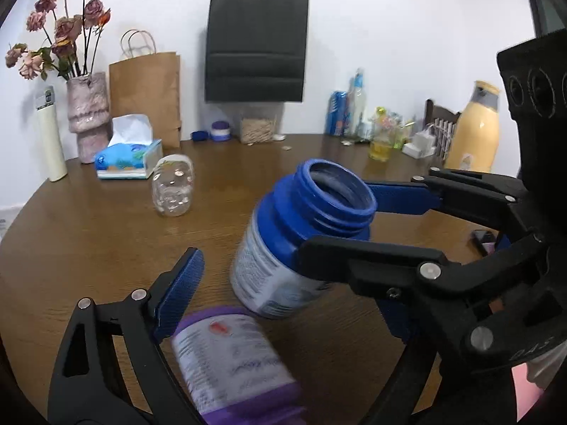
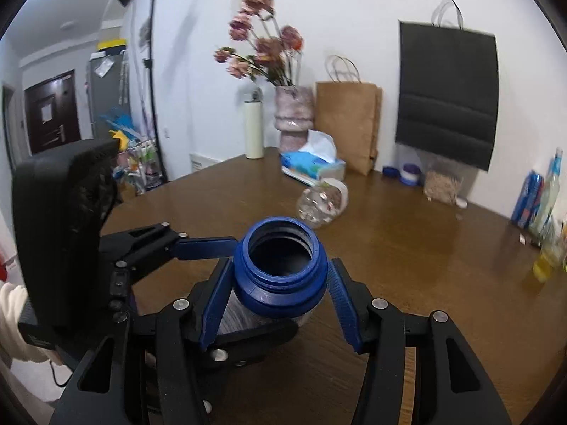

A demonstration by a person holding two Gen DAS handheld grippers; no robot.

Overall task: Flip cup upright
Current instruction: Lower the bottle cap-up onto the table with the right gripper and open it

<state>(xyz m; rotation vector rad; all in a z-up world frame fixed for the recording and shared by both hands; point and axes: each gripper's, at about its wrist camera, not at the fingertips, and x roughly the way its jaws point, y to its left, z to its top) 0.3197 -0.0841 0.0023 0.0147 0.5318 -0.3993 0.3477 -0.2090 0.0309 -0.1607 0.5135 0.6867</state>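
Note:
A blue jar (image 1: pixel 294 244) with a white label and an open threaded mouth stands tilted on the brown table (image 1: pixel 88 248), mouth up. My right gripper (image 2: pixel 280 290) is shut on the blue jar (image 2: pixel 280 265) at its shoulder; its black arm and fingers show in the left wrist view (image 1: pixel 389 226). A purple jar (image 1: pixel 230 361) with a white label lies between the fingers of my left gripper (image 1: pixel 244 318); only the left finger (image 1: pixel 180 290) shows, so its grip is unclear. The other gripper's body shows at the left in the right wrist view (image 2: pixel 63 230).
A clear plastic jar (image 1: pixel 173 184) lies on its side mid-table. At the back stand a tissue box (image 1: pixel 129 156), a pink vase with dried roses (image 1: pixel 86 117), a brown paper bag (image 1: pixel 145 95), a black bag (image 1: pixel 255 42) and bottles at the right (image 1: pixel 475 131).

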